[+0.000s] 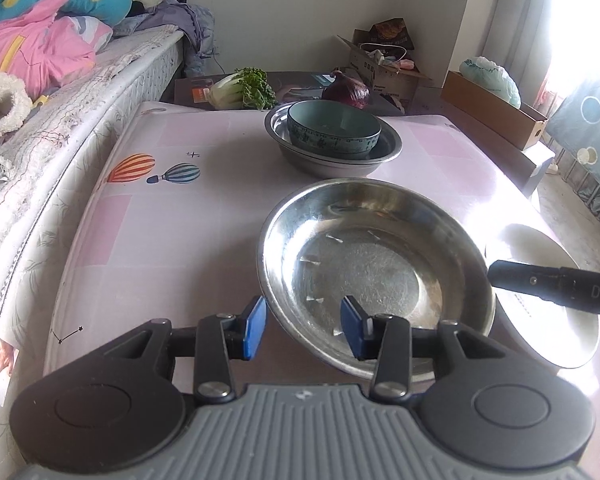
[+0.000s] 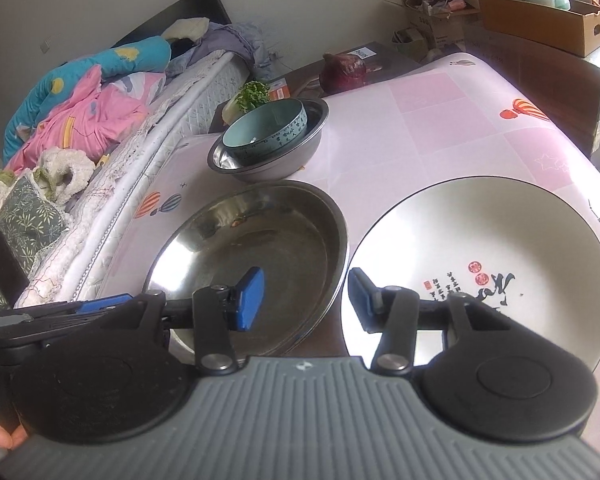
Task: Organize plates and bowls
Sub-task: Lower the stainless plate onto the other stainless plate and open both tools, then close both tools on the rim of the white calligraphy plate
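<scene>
A wide steel dish lies on the table near me; it also shows in the right wrist view. My left gripper is open, its jaws straddling the dish's near-left rim. My right gripper is open, one jaw over the steel dish and the other over a white plate with black calligraphy. The white plate sits to the right of the dish. Farther back a teal bowl sits inside a steel bowl, also seen in the right wrist view.
The table has a pink cloth with balloon prints. A bed with bedding runs along its left side. A leafy vegetable and a red cabbage lie behind the table. Cardboard boxes stand at the far right.
</scene>
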A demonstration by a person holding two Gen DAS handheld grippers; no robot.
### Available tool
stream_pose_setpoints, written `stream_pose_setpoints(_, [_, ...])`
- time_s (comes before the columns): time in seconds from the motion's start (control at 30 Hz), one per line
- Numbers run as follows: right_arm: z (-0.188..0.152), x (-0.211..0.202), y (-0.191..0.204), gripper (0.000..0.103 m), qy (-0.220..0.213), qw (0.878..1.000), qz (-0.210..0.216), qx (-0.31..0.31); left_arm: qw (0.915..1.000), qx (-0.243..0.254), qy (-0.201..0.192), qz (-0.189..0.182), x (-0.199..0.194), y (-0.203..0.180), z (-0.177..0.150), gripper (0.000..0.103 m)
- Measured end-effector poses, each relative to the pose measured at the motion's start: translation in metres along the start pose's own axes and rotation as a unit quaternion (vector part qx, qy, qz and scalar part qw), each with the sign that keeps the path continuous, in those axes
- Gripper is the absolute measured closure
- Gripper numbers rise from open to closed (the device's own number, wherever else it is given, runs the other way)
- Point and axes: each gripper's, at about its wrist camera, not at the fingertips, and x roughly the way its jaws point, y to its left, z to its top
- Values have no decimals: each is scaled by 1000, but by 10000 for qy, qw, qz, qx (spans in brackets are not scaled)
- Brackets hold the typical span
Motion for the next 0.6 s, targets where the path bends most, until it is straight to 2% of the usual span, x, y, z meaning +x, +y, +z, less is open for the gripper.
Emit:
stream_pose_setpoints(0.2, [4,-28,-16,54,-402,9990,55,175,9998,5,-167,-53,-19,-6,-4,53])
stream_pose_setpoints(0.37, [-1,-77,-56,45,-840,9955,-17,437,9988,236,-239,-364,-36,-27,-15,36])
stream_pose_setpoints(0.47, [-8,-102,-87,37,-1031,9928,-252,556,9968,467,-94,-646,-37,-51,-23,31])
stream_pose_setpoints(0.6, [-17,-117,-131,36,-1063,9905,-422,769,9927,490,243,-1071,-28,-82,-31,31])
